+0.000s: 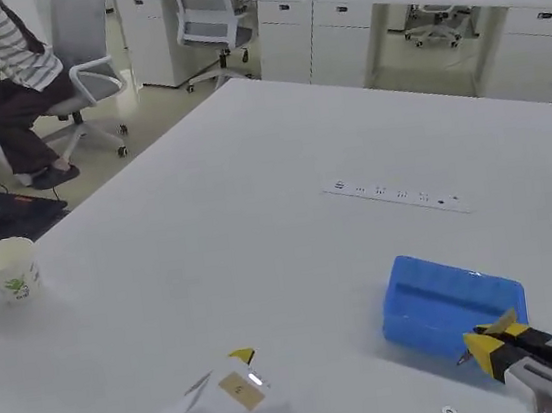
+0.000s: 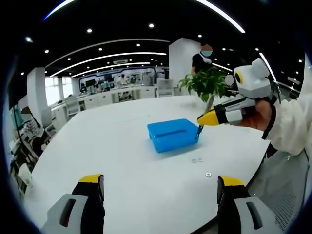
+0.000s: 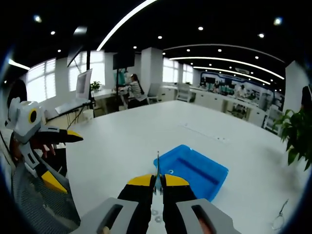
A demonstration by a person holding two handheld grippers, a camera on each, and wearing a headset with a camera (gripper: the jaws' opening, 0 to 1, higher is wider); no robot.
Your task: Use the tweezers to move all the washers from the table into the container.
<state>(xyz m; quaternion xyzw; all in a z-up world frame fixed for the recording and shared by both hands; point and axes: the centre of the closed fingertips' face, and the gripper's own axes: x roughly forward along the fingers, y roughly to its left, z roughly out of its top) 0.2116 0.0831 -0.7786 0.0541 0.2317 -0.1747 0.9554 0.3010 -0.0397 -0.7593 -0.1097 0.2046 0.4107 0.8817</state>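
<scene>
A blue container [image 1: 449, 298] [image 2: 173, 135] [image 3: 195, 169] stands on the white table [image 1: 240, 241]. My right gripper [image 1: 494, 338] [image 3: 157, 181] is shut on thin metal tweezers [image 3: 157, 168] [image 2: 199, 130], whose tips hang over the container's near rim. Two small washers [image 1: 449, 412] [image 2: 195, 160] [image 3: 155, 212] lie on the table just in front of the container, and a third washer [image 2: 208, 174] lies a little nearer. My left gripper [image 2: 161, 183] [image 1: 241, 356] is open, holds nothing and hovers well left of the container.
A paper cup [image 1: 9, 267] stands near the table's left edge. A flush power strip [image 1: 396, 195] lies behind the container. A potted plant [image 2: 207, 83] stands at the table's far end. A seated person [image 1: 10, 88] and office chairs are beyond the table.
</scene>
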